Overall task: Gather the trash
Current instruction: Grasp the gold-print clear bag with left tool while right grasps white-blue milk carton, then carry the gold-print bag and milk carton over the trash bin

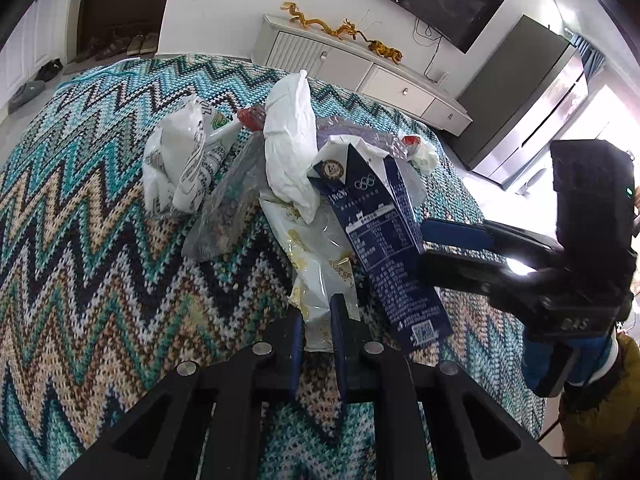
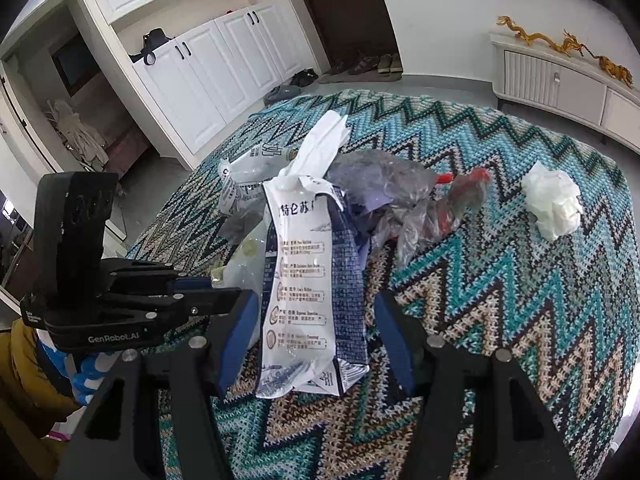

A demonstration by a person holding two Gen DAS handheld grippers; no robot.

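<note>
The left tongs (image 1: 318,326) are clamped on the near end of a crinkled clear-and-white plastic wrapper (image 1: 316,248) in the trash heap on the zigzag-knit covered surface (image 1: 100,240). The right tongs (image 2: 316,344) stand apart, straddling the flattened navy-and-white milk carton (image 2: 308,280) without pressing on it.

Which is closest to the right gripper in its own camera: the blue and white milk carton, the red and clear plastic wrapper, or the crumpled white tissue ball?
1. Blue and white milk carton, between the right gripper's fingers.
2. Red and clear plastic wrapper, farther back, right of middle.
3. Crumpled white tissue ball, far right, alone on the zigzag cloth.
</note>
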